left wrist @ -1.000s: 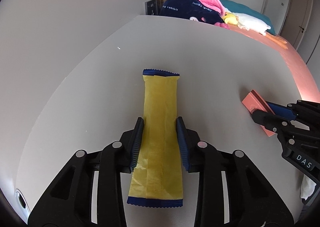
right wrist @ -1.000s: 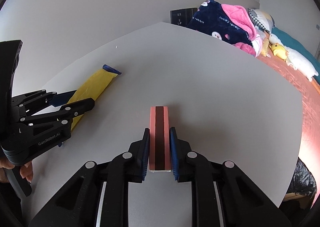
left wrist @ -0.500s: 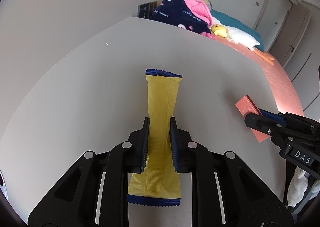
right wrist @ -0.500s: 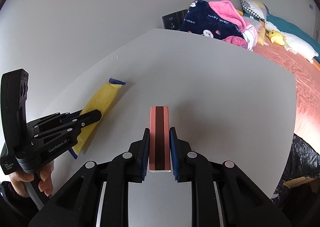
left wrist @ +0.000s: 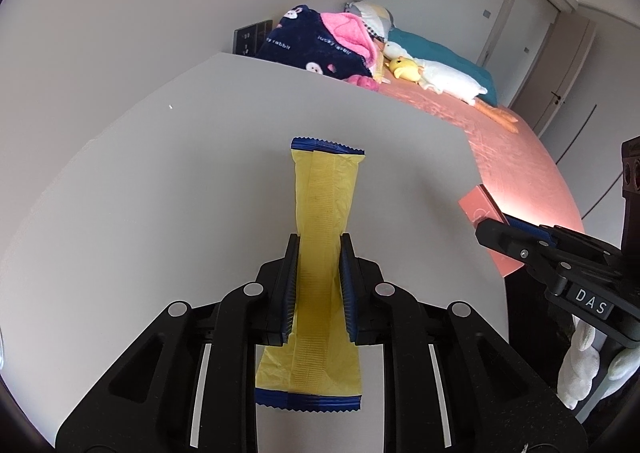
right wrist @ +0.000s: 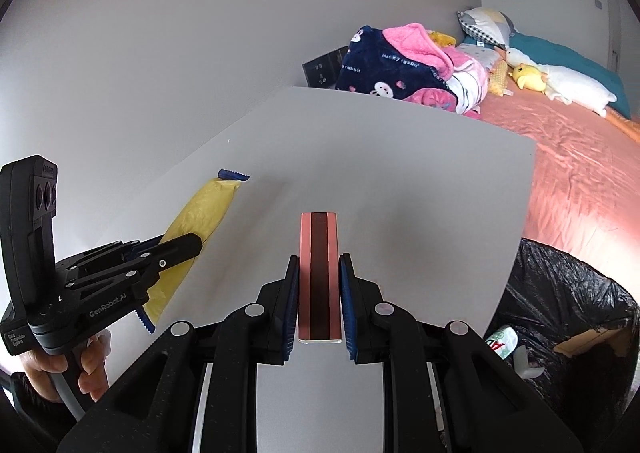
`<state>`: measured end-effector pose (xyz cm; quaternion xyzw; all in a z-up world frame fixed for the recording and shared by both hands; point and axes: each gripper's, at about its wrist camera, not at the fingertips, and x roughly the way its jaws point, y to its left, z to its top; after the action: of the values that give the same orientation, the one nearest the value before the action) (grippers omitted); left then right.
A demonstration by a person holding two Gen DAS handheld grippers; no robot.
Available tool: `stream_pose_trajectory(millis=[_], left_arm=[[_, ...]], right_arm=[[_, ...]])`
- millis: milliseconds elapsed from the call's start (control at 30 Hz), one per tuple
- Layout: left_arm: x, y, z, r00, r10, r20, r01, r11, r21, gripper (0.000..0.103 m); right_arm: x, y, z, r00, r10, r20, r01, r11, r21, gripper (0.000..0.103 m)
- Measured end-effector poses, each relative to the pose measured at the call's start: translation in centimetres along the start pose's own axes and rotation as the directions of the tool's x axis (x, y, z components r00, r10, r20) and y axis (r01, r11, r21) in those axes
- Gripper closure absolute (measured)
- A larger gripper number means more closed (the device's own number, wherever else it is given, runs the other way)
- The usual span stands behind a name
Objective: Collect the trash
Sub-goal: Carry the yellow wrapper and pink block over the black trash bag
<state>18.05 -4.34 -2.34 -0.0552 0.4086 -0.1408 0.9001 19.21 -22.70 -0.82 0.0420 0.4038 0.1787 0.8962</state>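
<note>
Trash is sitting in both grippers above the white table (left wrist: 168,213). The left gripper (left wrist: 319,285) is pinching a yellow wrapper (left wrist: 324,213) around its middle, so the foil is narrowing between the blue pads and both ends are hanging free. The right gripper (right wrist: 319,297) is clamping a pink box (right wrist: 319,273) with a dark stripe on its two long sides. A black bin bag (right wrist: 568,313) is standing open just beside the table's right edge.
</note>
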Motion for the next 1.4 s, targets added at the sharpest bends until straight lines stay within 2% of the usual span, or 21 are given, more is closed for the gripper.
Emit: stream_pose_trajectory(millis=[733, 1400], left_arm=[[-2.1, -10.0, -1.0, 0.993, -0.12, 0.002, 0.119, 0.987, 0.106, 0.084], [0.7, -19.0, -0.9, 0.973, -0.22, -0.068, 0.229, 0.952, 0.205, 0.084]], right_arm=[[-8.2, -5.0, -3.8, 0.994, -0.068, 0.091, 0.062, 0.995, 0.072, 0.082], [-12.9, -12.2, -6.1, 0.976, -0.176, 0.131, 0.149, 0.97, 0.192, 0.082]])
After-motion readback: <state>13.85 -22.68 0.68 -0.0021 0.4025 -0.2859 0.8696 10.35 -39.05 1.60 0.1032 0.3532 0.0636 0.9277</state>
